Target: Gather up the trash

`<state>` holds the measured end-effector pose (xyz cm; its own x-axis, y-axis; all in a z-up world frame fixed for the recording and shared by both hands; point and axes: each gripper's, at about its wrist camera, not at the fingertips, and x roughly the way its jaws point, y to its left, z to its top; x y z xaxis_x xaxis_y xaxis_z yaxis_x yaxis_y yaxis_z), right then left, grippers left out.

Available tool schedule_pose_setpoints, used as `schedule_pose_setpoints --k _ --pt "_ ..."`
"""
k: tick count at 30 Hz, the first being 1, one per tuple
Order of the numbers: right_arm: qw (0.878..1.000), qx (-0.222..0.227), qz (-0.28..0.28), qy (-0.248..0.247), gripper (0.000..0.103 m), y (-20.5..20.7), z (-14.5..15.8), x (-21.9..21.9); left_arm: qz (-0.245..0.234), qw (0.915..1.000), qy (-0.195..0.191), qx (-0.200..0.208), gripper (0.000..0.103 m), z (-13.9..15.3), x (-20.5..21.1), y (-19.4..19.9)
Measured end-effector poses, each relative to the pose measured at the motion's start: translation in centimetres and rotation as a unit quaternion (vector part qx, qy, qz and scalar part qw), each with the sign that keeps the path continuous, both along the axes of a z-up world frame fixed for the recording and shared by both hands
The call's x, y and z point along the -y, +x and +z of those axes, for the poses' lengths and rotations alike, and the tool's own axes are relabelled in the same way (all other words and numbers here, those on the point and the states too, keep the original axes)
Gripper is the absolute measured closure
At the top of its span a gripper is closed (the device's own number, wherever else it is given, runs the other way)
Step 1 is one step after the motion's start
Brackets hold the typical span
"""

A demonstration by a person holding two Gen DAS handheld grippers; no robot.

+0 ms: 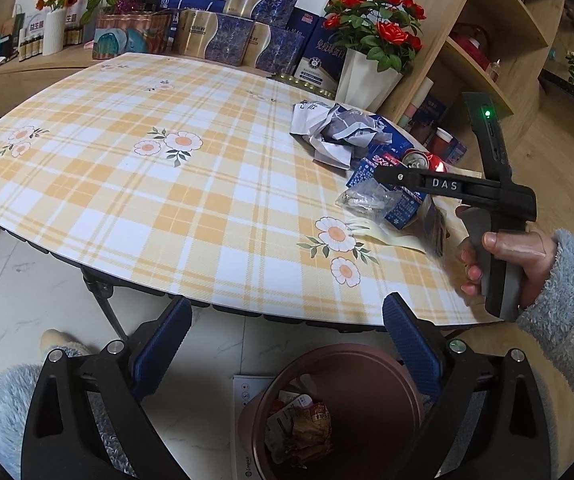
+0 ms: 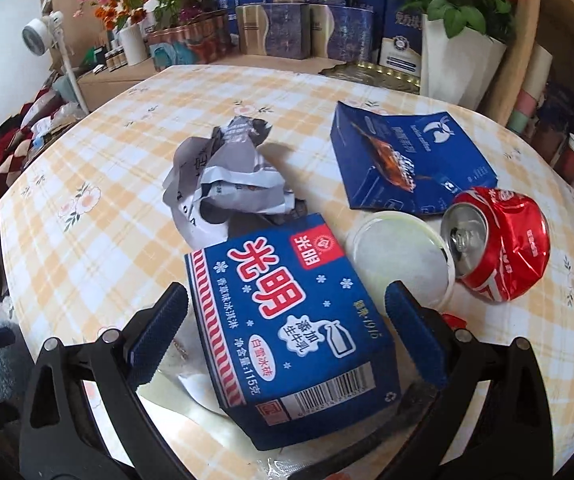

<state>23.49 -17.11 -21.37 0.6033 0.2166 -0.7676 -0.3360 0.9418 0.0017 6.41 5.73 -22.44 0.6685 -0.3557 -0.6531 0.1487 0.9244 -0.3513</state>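
Note:
My left gripper [image 1: 287, 338] is open and empty, held above a brown trash bin [image 1: 387, 364] on the floor that holds several wrappers. My right gripper [image 2: 286, 316] is open, with its fingers on either side of a blue ice cream carton [image 2: 287, 312] on the table; I cannot tell whether they touch it. The right gripper also shows in the left wrist view [image 1: 383, 176] over the trash pile. Beyond the carton lie a crumpled grey paper [image 2: 227, 176], a flattened blue box [image 2: 411, 164], a white lid [image 2: 399, 256] and a crushed red can [image 2: 503, 244].
The table [image 1: 167, 200] has a yellow checked cloth with flowers. A white vase of red roses [image 1: 367, 76], gift boxes [image 1: 243, 36] and a wooden shelf [image 1: 487, 40] stand behind it. A clear wrapper [image 1: 363, 200] lies beside the carton. My slippered foot [image 1: 59, 344] is on the floor.

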Motion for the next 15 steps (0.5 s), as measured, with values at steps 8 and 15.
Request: schedule_pose_setpoints --k 8,15 --pt "1.000 -0.025 0.012 -0.009 0.013 0.3 -0.2 0.0 -0.005 0.9999 0.009 0.000 0.009 -0.1 0.5 -0.1" --pt "0.999 0.018 0.026 0.006 0.015 -2.2 2.8 0.9 -0.004 0.9999 0.017 0.000 0.009 -0.1 0.7 0.1"
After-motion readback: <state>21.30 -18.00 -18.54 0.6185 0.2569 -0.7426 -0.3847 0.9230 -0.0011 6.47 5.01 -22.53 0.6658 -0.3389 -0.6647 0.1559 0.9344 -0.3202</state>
